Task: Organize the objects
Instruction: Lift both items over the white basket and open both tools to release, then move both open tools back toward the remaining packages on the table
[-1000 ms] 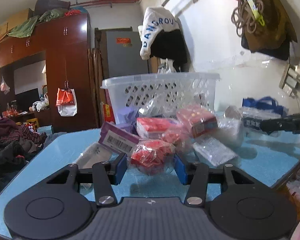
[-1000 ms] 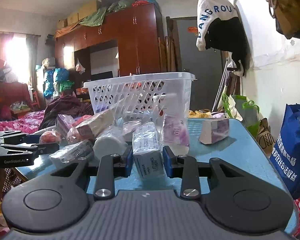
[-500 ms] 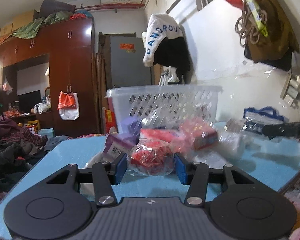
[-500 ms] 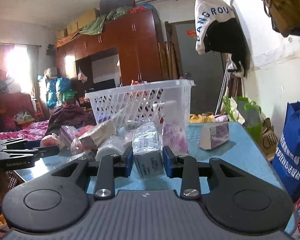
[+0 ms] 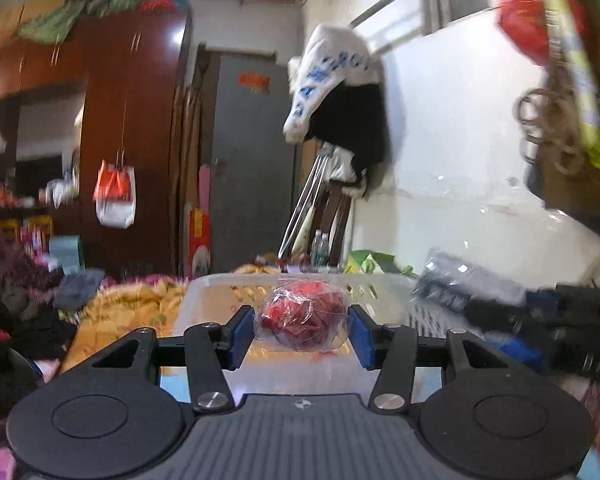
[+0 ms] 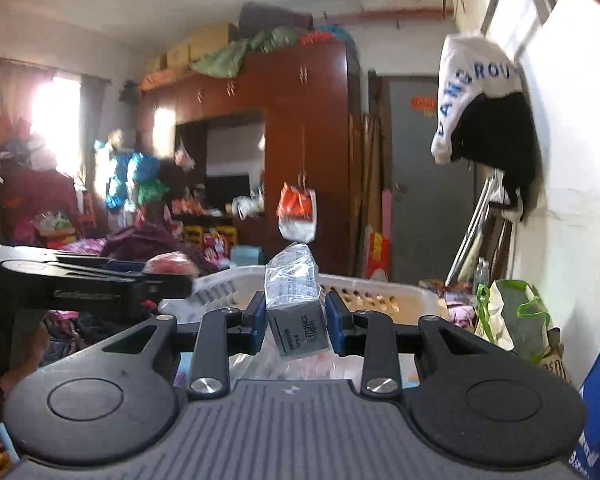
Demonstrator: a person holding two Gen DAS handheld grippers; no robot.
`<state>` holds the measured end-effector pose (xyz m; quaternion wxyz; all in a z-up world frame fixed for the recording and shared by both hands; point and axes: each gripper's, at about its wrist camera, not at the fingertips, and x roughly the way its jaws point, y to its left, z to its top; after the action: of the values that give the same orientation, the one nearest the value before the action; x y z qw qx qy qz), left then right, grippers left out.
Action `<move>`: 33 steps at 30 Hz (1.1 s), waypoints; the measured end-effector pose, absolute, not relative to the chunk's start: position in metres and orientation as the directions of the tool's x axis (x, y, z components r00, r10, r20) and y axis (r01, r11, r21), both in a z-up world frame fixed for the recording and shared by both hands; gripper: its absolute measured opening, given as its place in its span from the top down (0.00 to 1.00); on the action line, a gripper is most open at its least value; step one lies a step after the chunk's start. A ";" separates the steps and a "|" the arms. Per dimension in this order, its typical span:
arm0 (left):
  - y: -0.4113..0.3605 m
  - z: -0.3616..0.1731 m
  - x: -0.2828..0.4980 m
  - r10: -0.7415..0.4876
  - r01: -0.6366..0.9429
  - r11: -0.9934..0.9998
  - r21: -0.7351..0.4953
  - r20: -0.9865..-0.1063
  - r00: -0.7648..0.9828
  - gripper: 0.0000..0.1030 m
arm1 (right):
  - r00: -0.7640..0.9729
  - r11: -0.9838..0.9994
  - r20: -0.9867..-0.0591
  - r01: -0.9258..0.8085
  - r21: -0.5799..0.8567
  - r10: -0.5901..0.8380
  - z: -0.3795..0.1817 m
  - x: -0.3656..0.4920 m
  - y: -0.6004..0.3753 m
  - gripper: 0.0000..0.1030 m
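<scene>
The white basket spreads across the middle ahead of you, its rim at 12 o'clock beyond both tongs. Your right tongs clamp a plastic-wrapped grey box, held up in front of the basket's near rim. Your left tongs grip a clear bag of red bits, raised before the basket.
</scene>
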<state>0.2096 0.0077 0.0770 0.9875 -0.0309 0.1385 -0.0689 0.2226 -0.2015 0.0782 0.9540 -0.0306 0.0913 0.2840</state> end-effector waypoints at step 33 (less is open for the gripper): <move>0.081 -0.031 0.081 0.035 -0.061 0.996 -0.064 -0.346 0.938 0.18 | 0.817 0.924 -0.446 -0.375 0.070 0.365 -0.027 0.184 -0.259 0.05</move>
<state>0.0815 0.0812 -0.0310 0.9836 -0.0368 0.1747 0.0243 0.1842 -0.2592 -0.0269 0.9531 -0.0105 0.2317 0.1942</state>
